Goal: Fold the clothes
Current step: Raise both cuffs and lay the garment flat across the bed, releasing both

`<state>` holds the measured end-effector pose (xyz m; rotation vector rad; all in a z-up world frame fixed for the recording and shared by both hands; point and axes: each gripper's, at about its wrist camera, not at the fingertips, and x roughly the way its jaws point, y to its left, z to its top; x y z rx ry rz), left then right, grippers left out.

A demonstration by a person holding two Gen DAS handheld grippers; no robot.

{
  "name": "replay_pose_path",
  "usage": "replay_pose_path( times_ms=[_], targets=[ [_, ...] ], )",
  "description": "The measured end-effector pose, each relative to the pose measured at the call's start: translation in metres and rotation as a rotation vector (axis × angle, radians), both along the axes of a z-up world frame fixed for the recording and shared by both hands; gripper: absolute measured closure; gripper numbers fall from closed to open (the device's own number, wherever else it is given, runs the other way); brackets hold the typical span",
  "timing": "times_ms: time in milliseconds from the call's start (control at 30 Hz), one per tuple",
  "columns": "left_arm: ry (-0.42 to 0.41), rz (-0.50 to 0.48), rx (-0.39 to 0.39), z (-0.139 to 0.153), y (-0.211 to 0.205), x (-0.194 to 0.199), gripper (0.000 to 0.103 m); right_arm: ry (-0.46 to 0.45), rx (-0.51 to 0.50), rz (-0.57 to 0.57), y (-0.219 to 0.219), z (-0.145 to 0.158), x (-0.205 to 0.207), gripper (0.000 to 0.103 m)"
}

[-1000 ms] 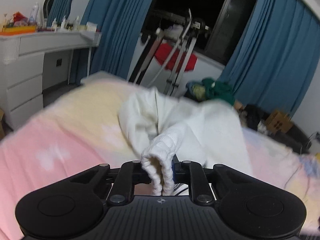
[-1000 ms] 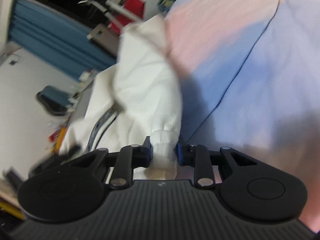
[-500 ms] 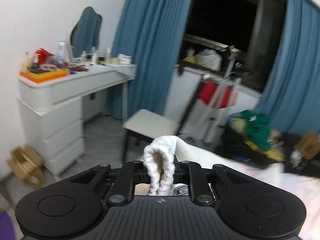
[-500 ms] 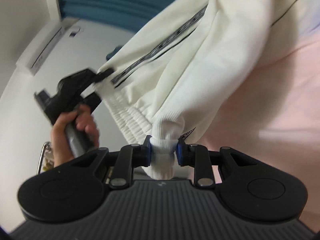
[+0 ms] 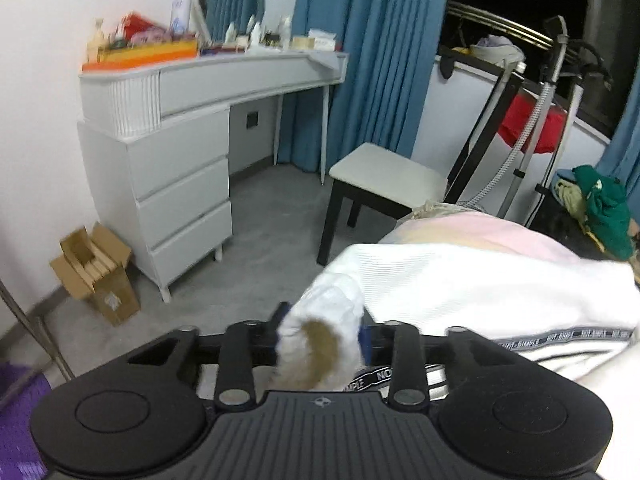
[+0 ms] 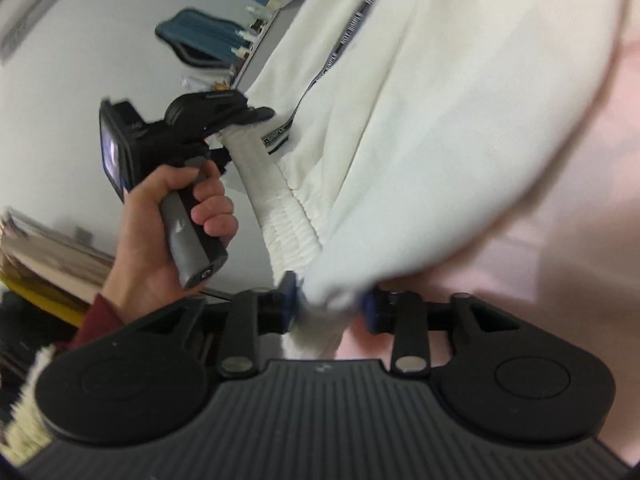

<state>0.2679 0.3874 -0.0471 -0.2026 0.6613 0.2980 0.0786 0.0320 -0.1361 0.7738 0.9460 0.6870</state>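
Gripping the ribbed elastic waistband (image 5: 320, 344) of a pair of white knit track trousers (image 5: 480, 296), the left gripper (image 5: 320, 338) has its blue-padded jaws closed part-way onto a bunched fold of the band, while the right gripper (image 6: 328, 308), seen from its own camera, clamps the neighbouring stretch of the same waistband between jaws set roughly as wide. From the right wrist view the person's left hand (image 6: 168, 224) is wrapped around the grey handle of its tool, and the gathered band runs taut from that tool down to the right one, so the two grips sit near each other along the top edge. Beyond the waistband, the body of the trousers, trimmed with a black-and-white lettered side stripe (image 5: 568, 336), spreads away across a bed covered in a pastel pink and yellow sheet (image 5: 480, 228); whether it lies wholly flat or partly lifted cannot be told, since both views are blurred. As a judgement, folding appears to be at its start: the garment seems to be held out by its waist for laying and smoothing, no crease or doubled layer shows, and the halving of the legs and the final fold remain. Farther off stand a white cushioned stool with dark legs (image 5: 384, 176), a white dressing table with drawers (image 5: 180, 168) and blue curtains (image 5: 380, 60).
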Motion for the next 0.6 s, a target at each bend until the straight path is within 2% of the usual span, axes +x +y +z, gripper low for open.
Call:
replay_pose_path(
  times_ms=[33, 100, 133, 267, 433, 600],
  targets=[
    [-0.008, -0.005, 0.01, 0.001, -0.003, -0.007, 0.025, -0.022, -0.031, 0.013, 0.004, 0.009, 0.002, 0.05],
    [-0.028, -0.018, 0.022, 0.003, -0.015, -0.022, 0.01, -0.063, -0.068, 0.041, 0.003, 0.017, 0.006, 0.022],
    [-0.039, -0.024, 0.028, 0.004, -0.021, -0.03, 0.008, -0.094, -0.086, 0.046, 0.0, 0.025, 0.013, 0.017],
    [-0.069, -0.04, 0.071, 0.009, -0.049, -0.065, 0.003, -0.185, -0.153, 0.059, -0.01, 0.052, 0.015, 0.016],
    [-0.121, -0.082, 0.059, 0.028, -0.098, -0.126, 0.002, -0.32, -0.261, 0.005, -0.046, 0.093, 0.006, 0.016],
    [-0.196, -0.228, 0.075, 0.057, -0.175, -0.187, 0.002, -0.469, -0.397, -0.074, -0.094, 0.135, -0.011, 0.016]
  ],
)
